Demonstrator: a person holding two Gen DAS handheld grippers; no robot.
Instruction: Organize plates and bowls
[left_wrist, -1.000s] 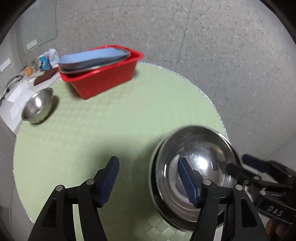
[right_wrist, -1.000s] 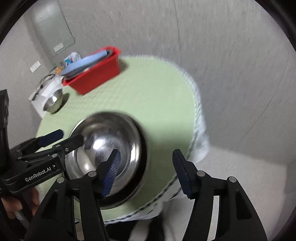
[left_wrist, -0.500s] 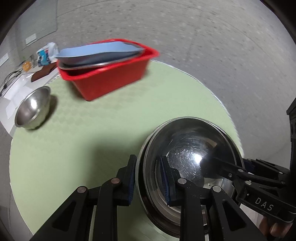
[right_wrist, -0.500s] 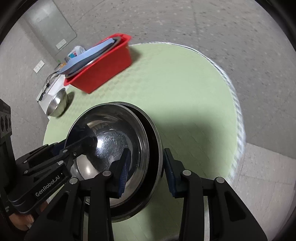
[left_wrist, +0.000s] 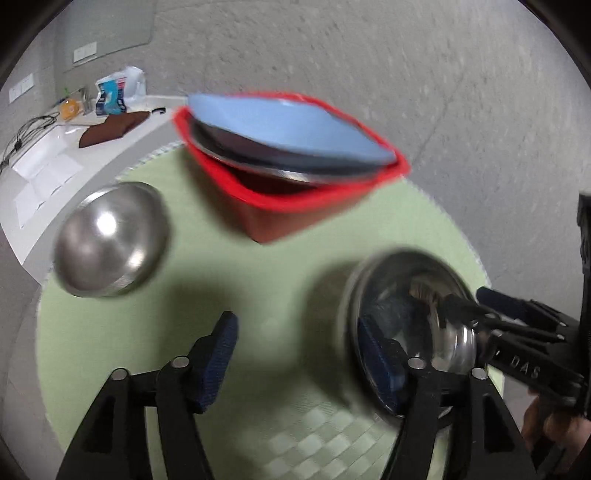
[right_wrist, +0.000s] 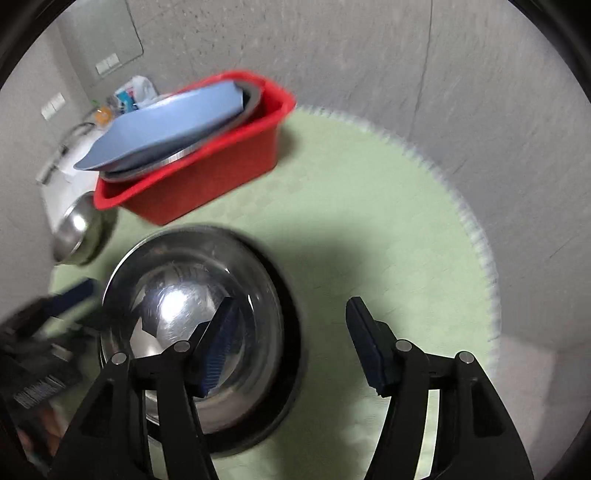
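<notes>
my left tongs wide, my right tongs wide, shiny steel bowl nested in a dark-rimmed plate on the green desk, mirror-bright inside

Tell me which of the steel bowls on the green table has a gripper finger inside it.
The large steel bowl nearest the grippers; the small steel bowl sits apart by the red tub.

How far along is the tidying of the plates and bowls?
Partly done. The red bin already holds a blue plate over a metal dish. The left gripper and right gripper are both open beside the big bowl, holding nothing. That bowl and the small bowl are still on the table.
</notes>
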